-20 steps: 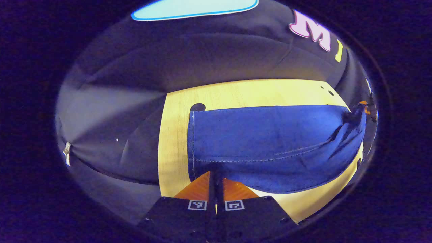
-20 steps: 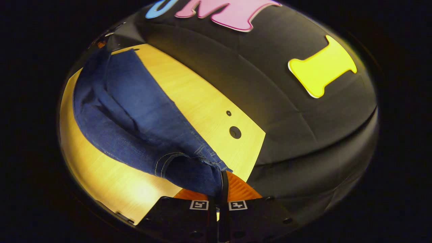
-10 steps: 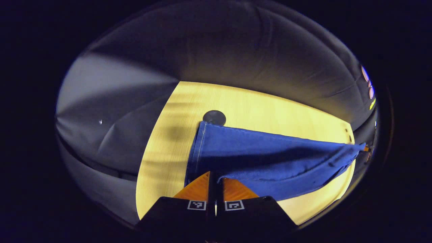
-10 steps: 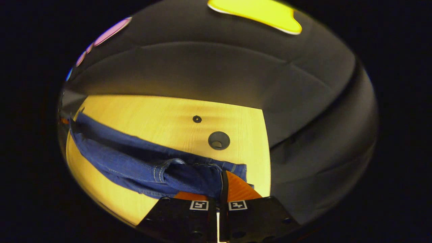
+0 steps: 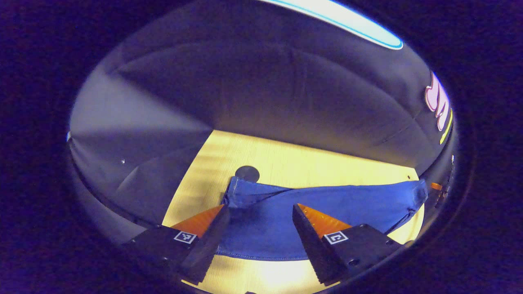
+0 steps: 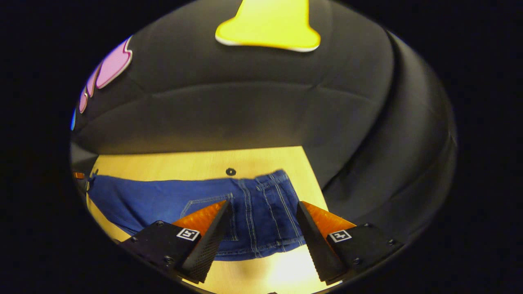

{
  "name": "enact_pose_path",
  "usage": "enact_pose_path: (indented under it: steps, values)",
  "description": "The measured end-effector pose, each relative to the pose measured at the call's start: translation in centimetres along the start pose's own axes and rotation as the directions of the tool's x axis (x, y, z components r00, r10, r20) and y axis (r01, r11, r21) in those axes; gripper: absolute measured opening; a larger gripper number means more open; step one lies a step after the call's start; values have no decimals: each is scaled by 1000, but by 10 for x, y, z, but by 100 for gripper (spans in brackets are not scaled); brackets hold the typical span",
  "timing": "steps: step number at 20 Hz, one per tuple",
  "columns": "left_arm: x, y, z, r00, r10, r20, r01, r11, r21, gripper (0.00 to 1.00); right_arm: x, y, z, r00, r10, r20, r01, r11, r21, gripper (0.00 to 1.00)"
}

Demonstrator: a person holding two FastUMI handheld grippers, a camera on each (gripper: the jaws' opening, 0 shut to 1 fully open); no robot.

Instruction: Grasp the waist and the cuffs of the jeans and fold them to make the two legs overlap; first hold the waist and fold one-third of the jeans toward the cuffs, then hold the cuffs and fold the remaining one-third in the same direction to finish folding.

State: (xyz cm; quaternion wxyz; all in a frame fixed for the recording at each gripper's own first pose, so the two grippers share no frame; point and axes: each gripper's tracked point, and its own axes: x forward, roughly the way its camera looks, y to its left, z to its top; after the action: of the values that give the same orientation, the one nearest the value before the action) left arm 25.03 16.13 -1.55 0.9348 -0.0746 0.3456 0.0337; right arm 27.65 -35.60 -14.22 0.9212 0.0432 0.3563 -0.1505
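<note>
The blue jeans [image 5: 327, 204] lie flat on the light wooden table [image 5: 310, 159], folded lengthwise with one leg on the other. In the left gripper view the cuff end [image 5: 237, 190] lies just beyond my left gripper [image 5: 259, 208], which is open and holds nothing. In the right gripper view the waist end of the jeans [image 6: 265, 204], with its pocket stitching, lies between and beyond the fingers of my right gripper [image 6: 263, 204], open too. The other gripper [image 5: 435, 187] shows small at the far right end of the jeans in the left gripper view.
A round dark hole [image 5: 247, 172] in the table sits just behind the cuffs. A small dark hole [image 6: 231, 171] lies behind the waist. The black cloth wall [image 6: 245, 110] stands close behind the table's far edge.
Both grippers were shut on the jeans, holding them up off the table. They lowered the jeans flat onto the table, opened and let go.
</note>
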Motion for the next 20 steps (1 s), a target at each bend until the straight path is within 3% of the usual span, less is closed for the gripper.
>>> enact_pose_path:
  steps: [4,8,9,12,15,19,20]
  values:
    - [-62,-19,29,965,-31,260,40,999,-28,97,-26,-36,-21,990,-120,69,105,976,189,98]
    - [-106,-47,26,903,-50,427,70,997,-31,97,-17,-53,-52,991,-133,13,119,922,367,99]
    - [-112,-57,19,896,-58,439,76,997,-23,97,-16,-60,-54,989,-149,-1,138,912,386,99]
    - [-113,-83,-2,914,-92,395,80,996,46,97,7,-72,-73,982,-186,-43,188,904,384,99]
    - [-105,-107,-13,926,-134,352,108,990,94,97,34,-70,-91,982,-174,-74,189,895,405,99]
    - [-89,-143,-30,936,-189,297,146,976,161,97,38,-68,-94,984,-173,-39,175,901,396,99]
    - [-87,-153,-32,935,-207,288,160,971,179,97,37,-65,-94,987,-161,-30,159,902,401,92]
